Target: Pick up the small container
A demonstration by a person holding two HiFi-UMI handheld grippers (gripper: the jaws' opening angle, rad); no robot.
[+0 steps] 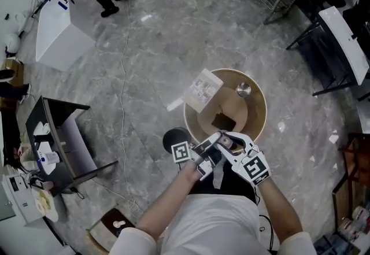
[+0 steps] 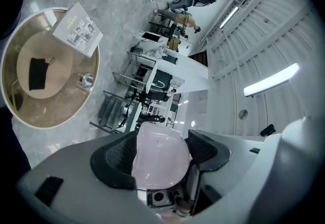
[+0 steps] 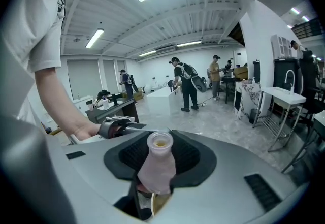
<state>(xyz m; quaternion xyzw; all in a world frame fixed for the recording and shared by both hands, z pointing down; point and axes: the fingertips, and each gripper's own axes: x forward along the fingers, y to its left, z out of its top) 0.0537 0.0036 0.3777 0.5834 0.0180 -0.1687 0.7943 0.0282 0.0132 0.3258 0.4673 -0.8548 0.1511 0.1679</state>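
I hold both grippers close together over the near rim of the round wooden table (image 1: pixel 258 110). My left gripper (image 2: pixel 160 153) is shut on a pale pink rounded container (image 2: pixel 158 159) that fills the gap between its pads. My right gripper (image 3: pixel 158 161) is shut on a small pale pink bottle (image 3: pixel 157 167), whose open neck points away from the camera. In the head view the left gripper (image 1: pixel 206 151) and right gripper (image 1: pixel 227 143) nearly meet, and the held things are mostly hidden by them. In the right gripper view the left gripper (image 3: pixel 119 127) shows just left of the bottle.
On the table lie a printed booklet (image 1: pixel 202 89), a black pouch (image 1: pixel 222 119) and a small metal cup (image 1: pixel 243 89). A black round stool (image 1: pixel 172 138) stands by the table's left side. Desks and racks line the room, and people stand far off.
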